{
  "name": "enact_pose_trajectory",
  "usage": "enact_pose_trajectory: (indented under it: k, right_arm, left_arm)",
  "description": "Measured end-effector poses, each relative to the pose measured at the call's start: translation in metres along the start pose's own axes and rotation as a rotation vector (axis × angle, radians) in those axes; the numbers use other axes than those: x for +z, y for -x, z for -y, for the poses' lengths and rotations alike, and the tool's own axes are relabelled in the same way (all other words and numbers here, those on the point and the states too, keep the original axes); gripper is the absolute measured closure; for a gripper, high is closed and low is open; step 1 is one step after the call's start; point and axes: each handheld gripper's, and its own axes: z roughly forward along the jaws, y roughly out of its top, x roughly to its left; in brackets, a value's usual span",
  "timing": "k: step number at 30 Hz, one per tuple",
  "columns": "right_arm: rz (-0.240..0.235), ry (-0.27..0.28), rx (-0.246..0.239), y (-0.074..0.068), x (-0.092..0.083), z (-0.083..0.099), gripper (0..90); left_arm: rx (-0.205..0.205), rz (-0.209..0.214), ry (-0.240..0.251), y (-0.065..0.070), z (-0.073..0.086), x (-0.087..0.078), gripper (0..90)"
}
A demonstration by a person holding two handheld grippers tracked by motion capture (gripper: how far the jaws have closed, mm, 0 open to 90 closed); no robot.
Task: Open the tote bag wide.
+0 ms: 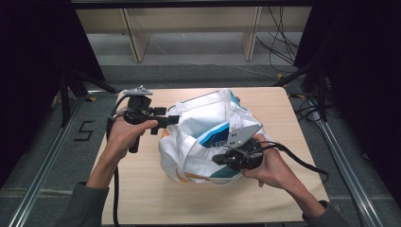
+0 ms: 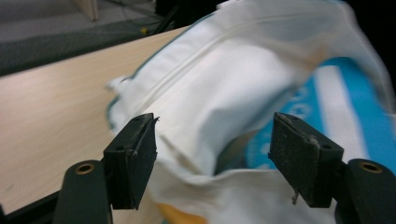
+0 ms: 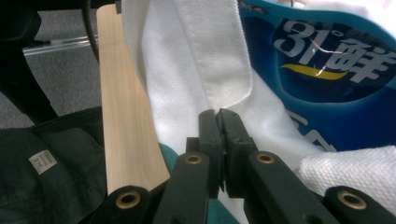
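Note:
A white cloth bag (image 1: 203, 118) with teal trim lies on the wooden table (image 1: 142, 194). A blue printed package (image 1: 215, 137) sits inside it. My left gripper (image 1: 174, 120) is at the bag's left edge, open. In the left gripper view its jaws (image 2: 212, 149) stand wide apart around a fold of the bag (image 2: 224, 84) without pressing on it, and the blue package (image 2: 345, 107) lies beyond. My right gripper (image 1: 218, 158) is at the bag's near right side. Its jaws (image 3: 217, 116) are shut tip to tip against the white cloth (image 3: 187, 70), below the package (image 3: 327, 70); I see no cloth between them.
Wooden shelf legs (image 1: 137, 42) stand beyond the table. Cables (image 1: 283, 42) trail on the floor at the far right. Metal rails (image 1: 42, 170) run along both sides. In the right gripper view a dark garment with a label (image 3: 42, 161) hangs below the table edge (image 3: 126, 116).

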Motion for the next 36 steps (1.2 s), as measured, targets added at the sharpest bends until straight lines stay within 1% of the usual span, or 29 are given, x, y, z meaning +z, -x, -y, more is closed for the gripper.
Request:
enact_pose_trajectory:
  k: [2,3,4,5,6,7,8,9,10,12,13,15,17,18,19,20,21,22,23,24,25,26,27,29,30,31,32,34,36]
  right_arm:
    - [0.000,-0.005,-0.004,-0.001,0.000,0.000,89.1]
    - [0.000,-0.010,-0.004,-0.002,0.001,0.001,89.1]
    - [0.002,-0.010,-0.002,-0.003,0.001,0.001,89.1]
    - [0.001,-0.011,-0.002,-0.004,0.001,0.001,89.1]
    - [0.001,-0.011,-0.002,-0.004,0.001,0.001,89.1]
    - [0.000,-0.010,-0.003,-0.004,0.001,0.002,89.1]
    - [-0.004,-0.011,-0.001,-0.004,0.001,0.003,89.1]
    - [-0.007,-0.008,0.003,-0.004,0.001,0.004,88.9]
    - [-0.011,-0.007,0.007,-0.004,0.001,0.004,88.4]
    - [-0.006,0.017,0.028,-0.003,-0.004,0.005,84.8]
    - [-0.004,0.038,0.030,-0.002,-0.008,0.005,82.0]
    - [0.019,0.094,0.046,0.000,-0.024,0.001,79.5]
    - [0.092,0.171,0.059,0.007,-0.050,-0.004,74.5]
    - [0.092,0.171,0.059,0.007,-0.050,-0.004,74.5]
    - [0.103,0.182,0.074,0.009,-0.061,-0.006,73.5]
    - [0.164,0.222,0.085,0.016,-0.077,-0.011,69.8]
    - [0.221,0.235,0.096,0.020,-0.084,-0.014,67.8]
    - [0.221,0.235,0.096,0.020,-0.084,-0.014,67.8]
    - [0.265,0.234,0.090,0.027,-0.090,-0.017,65.9]
    - [0.287,0.238,0.144,0.031,-0.092,-0.019,64.7]
    - [0.305,0.224,0.187,0.044,-0.091,-0.025,59.1]
    - [0.322,0.216,0.218,0.049,-0.086,-0.029,56.5]
    - [0.336,0.186,0.231,0.055,-0.082,-0.032,52.6]
    - [0.344,0.174,0.243,0.060,-0.076,-0.034,50.2]
    - [0.366,0.158,0.268,0.064,-0.070,-0.037,47.9]
    - [0.365,0.095,0.289,0.071,-0.059,-0.040,44.1]
    - [0.365,0.095,0.289,0.071,-0.059,-0.040,44.1]
    - [0.399,0.007,0.297,0.076,-0.050,-0.037,46.7]
    - [0.399,0.007,0.293,0.078,-0.048,-0.035,50.4]
  left_arm:
    - [-0.056,-0.034,-0.029,-0.013,0.004,0.009,29.7]
    - [-0.099,-0.035,-0.023,-0.019,0.007,0.014,28.4]
    - [-0.136,-0.017,-0.034,-0.024,0.010,0.017,28.3]
    - [-0.185,0.009,-0.069,-0.032,0.016,0.024,28.4]
    - [-0.185,0.009,-0.069,-0.032,0.016,0.024,28.7]
    - [-0.218,0.030,-0.070,-0.035,0.020,0.028,28.7]
    - [-0.237,0.075,-0.092,-0.039,0.024,0.031,30.4]
    - [-0.243,0.086,-0.095,-0.040,0.026,0.032,34.2]
    - [-0.250,0.117,-0.094,-0.042,0.030,0.034,38.4]
    - [-0.199,0.083,-0.061,-0.043,0.035,0.035,60.7]
    - [-0.188,0.070,-0.041,-0.043,0.037,0.034,67.6]
    - [-0.179,0.084,-0.027,-0.043,0.039,0.032,76.5]
    - [-0.159,0.078,-0.019,-0.040,0.039,0.031,82.1]
    - [-0.153,0.075,-0.014,-0.039,0.039,0.029,82.1]
    - [-0.140,0.078,-0.013,-0.039,0.039,0.028,83.0]
    - [-0.138,0.074,-0.009,-0.037,0.039,0.028,84.1]
    - [-0.137,0.078,-0.004,-0.036,0.039,0.027,84.4]
    - [-0.129,0.079,0.000,-0.035,0.038,0.027,84.4]
    - [-0.124,0.077,0.003,-0.033,0.038,0.026,84.5]
    - [-0.114,0.080,0.007,-0.031,0.038,0.025,84.6]
    - [-0.105,0.074,0.008,-0.029,0.038,0.025,84.5]
    - [-0.101,0.077,0.009,-0.027,0.037,0.024,84.4]
    - [-0.086,0.072,0.011,-0.024,0.037,0.024,84.4]
    - [-0.079,0.069,0.012,-0.023,0.036,0.023,84.2]
    - [-0.073,0.061,0.014,-0.022,0.035,0.023,84.1]
    - [-0.072,0.062,0.015,-0.021,0.035,0.023,83.9]
    - [-0.062,0.061,0.015,-0.021,0.035,0.023,83.9]
    - [-0.058,0.062,0.019,-0.021,0.035,0.023,83.7]
    - [-0.054,0.067,0.023,-0.022,0.036,0.022,83.6]
